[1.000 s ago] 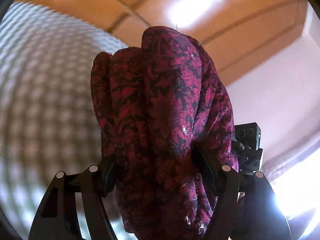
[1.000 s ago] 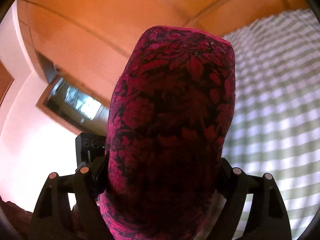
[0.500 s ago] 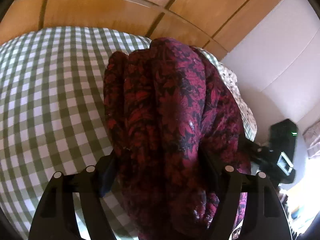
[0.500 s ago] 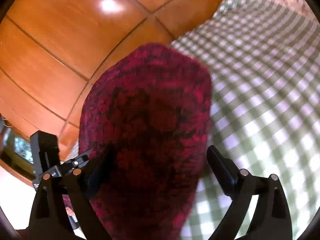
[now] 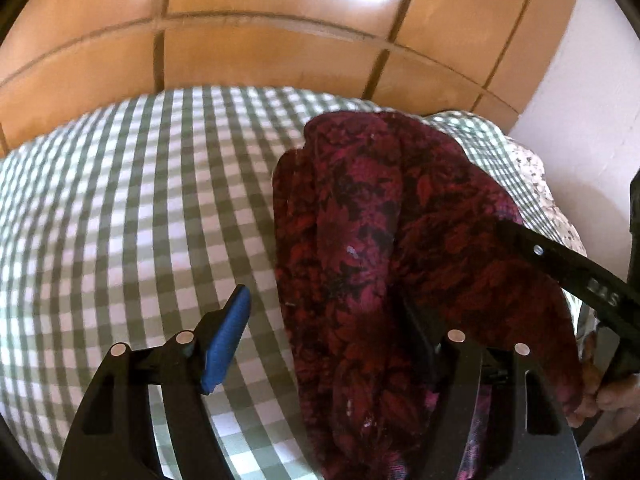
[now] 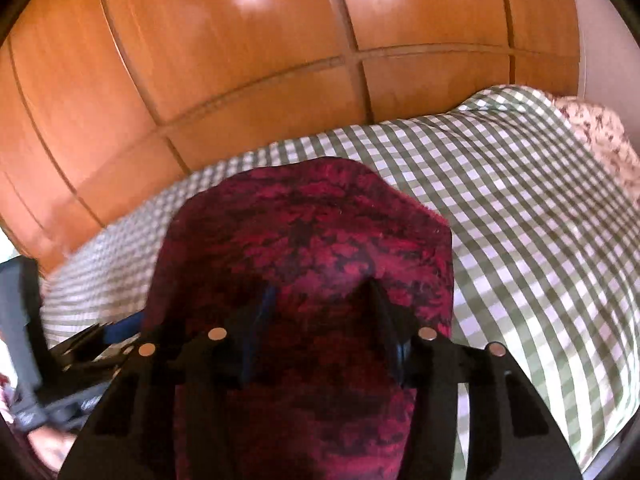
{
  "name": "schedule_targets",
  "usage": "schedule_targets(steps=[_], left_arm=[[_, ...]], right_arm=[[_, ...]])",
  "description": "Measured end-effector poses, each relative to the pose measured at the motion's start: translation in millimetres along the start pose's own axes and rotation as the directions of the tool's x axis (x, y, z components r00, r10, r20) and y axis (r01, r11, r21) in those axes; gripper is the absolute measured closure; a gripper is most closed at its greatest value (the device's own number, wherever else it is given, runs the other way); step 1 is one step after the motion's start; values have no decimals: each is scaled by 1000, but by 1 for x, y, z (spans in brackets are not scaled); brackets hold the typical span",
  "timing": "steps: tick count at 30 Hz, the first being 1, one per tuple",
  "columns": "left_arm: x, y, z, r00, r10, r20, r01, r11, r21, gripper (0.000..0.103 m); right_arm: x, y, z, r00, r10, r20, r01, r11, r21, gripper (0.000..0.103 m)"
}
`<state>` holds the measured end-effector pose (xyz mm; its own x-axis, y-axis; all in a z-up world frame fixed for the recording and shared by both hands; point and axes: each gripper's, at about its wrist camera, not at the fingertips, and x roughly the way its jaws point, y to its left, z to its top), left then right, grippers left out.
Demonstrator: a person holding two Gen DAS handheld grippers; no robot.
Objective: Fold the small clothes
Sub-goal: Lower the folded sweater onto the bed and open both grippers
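Both hand-held grippers, left (image 5: 320, 340) and right (image 6: 320, 320), are standing open around the red garment (image 5: 384, 248); we are laying it flat near the bed's (image 5: 120, 220) far edge.

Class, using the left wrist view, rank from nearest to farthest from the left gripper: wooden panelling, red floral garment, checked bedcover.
1. red floral garment, beside the left gripper's right finger.
2. checked bedcover, underneath and ahead.
3. wooden panelling, beyond the bed.
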<state>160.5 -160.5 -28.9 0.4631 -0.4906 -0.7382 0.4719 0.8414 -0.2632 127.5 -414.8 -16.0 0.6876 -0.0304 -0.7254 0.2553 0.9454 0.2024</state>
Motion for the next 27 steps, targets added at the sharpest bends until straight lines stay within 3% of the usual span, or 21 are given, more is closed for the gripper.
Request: schedule_targets(steps=[4,5,7,9,15,27], left_arm=[[6,11,-4,1000,-29,0,29,997,-65,27],[2,13,-6,1000,-21,4,21,997,-74,19],[-17,19,-17,1000,6,29,-4,998,-68,11],[-31,17,-20,999,11,44,-9,999,-52,11],[-73,19,-35,993,71,99,-69,997,-23,11],[-144,37,-69,969,156,191,-155,988,-16,11]], right_arm=[[-3,8,0,999,-31,16,31,999,-31,54],[-6,5,0,1000,-18,22,19,1000,-22,53],[-21,1,-1,999,19,42,-19,1000,3,41],[-31,0,-3,998,38,60,-39,999,27,33],[-60,3,-21,996,-2,90,-4,998,71,26],[-77,17,-72,997,-33,76,29,998,53,21]])
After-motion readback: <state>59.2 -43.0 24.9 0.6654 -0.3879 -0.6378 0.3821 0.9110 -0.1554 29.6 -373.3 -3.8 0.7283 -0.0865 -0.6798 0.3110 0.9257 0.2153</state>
